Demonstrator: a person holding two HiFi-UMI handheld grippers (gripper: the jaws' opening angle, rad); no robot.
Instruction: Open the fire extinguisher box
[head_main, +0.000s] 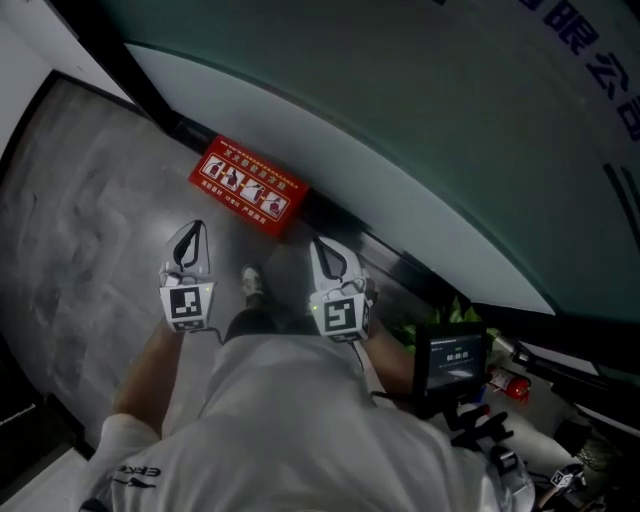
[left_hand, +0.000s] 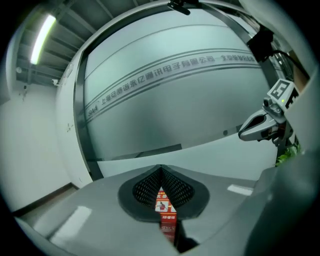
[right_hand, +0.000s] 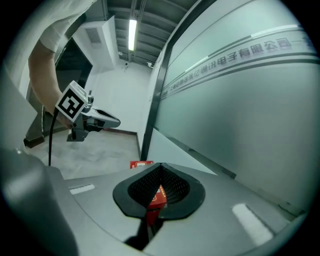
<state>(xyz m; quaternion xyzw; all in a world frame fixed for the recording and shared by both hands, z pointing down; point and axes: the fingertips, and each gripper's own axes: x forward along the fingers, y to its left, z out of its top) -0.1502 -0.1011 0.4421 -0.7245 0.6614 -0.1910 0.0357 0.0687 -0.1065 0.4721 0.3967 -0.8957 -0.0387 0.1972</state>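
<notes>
A: Looking down in the head view, the red fire extinguisher box sits on the grey floor at upper centre-left, against the glass wall. Below it the left gripper and right gripper hover short of it, both clenched on nothing.

B: So what's the risk?

A: Shut jaws can't take a lid edge or latch. Arriving like this, they would probably just shove the box along the floor.

B: And the left gripper view?

A: The pads are together. Only a red sliver of the box shows low centre, beyond the tips. No latch can be made out, so aiming is guesswork.

B: Right gripper view?

A: Same there, closed and empty, with the box just below centre. The grippers are near each other, so if both go for one edge they could collide.
</notes>
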